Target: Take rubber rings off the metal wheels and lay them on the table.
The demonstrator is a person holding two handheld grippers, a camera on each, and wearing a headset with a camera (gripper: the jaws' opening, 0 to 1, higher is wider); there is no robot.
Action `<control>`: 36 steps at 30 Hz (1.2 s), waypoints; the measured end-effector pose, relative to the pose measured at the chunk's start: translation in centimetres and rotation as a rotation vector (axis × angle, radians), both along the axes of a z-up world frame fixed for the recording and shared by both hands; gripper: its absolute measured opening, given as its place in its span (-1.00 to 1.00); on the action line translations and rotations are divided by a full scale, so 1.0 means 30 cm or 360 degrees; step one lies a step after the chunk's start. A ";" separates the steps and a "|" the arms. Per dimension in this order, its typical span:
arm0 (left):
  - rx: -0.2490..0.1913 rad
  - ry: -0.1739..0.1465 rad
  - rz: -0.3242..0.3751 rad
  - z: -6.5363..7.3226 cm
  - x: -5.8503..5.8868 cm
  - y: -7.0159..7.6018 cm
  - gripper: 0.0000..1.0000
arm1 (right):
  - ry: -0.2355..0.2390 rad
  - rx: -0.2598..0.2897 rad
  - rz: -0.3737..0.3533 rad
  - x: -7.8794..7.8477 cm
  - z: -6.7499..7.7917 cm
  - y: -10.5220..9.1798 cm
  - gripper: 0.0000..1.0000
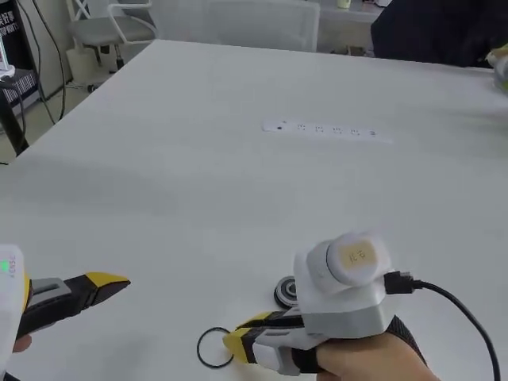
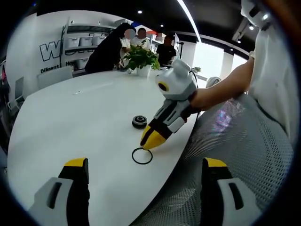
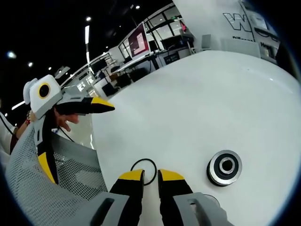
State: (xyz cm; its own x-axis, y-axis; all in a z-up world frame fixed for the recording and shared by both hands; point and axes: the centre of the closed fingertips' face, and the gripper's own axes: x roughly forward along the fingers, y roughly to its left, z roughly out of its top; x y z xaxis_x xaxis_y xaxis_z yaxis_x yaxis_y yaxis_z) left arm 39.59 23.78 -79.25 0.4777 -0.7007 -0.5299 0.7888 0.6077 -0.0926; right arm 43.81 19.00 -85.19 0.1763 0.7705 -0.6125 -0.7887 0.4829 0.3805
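A thin black rubber ring (image 1: 213, 348) (image 2: 142, 156) (image 3: 144, 170) lies flat on the white table (image 1: 238, 182) near its front edge. My right gripper (image 1: 236, 343) (image 3: 151, 176) has its jaws nearly together, and the ring's near edge sits between the yellow tips. To the right of the ring, a small metal wheel (image 1: 286, 292) (image 2: 139, 121) (image 3: 225, 167) with a dark rim rests on the table, apart from the ring. My left gripper (image 1: 111, 282) (image 2: 145, 163) hovers open and holds nothing, off to the left. It points at the ring.
A white power strip (image 1: 325, 128) lies across the middle of the table. White chairs (image 1: 107, 28) stand beyond the far edge. A mesh chair (image 2: 225, 141) is at the near edge. Far off in the left gripper view stand a potted plant (image 2: 141, 56) and people.
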 end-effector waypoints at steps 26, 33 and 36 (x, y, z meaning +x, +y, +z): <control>0.0017 -0.0003 -0.0009 -0.005 0.001 0.004 0.99 | -0.0249 -0.0101 0.0273 -0.016 0.079 -0.003 -0.51; 0.0014 -0.0006 -0.0014 -0.003 0.001 0.003 0.99 | -0.0249 -0.0080 0.0221 0.010 0.103 -0.033 -0.48; 0.0015 -0.0008 -0.0014 -0.003 0.001 0.003 0.99 | -0.0231 -0.0040 0.0221 0.009 0.122 -0.039 -0.46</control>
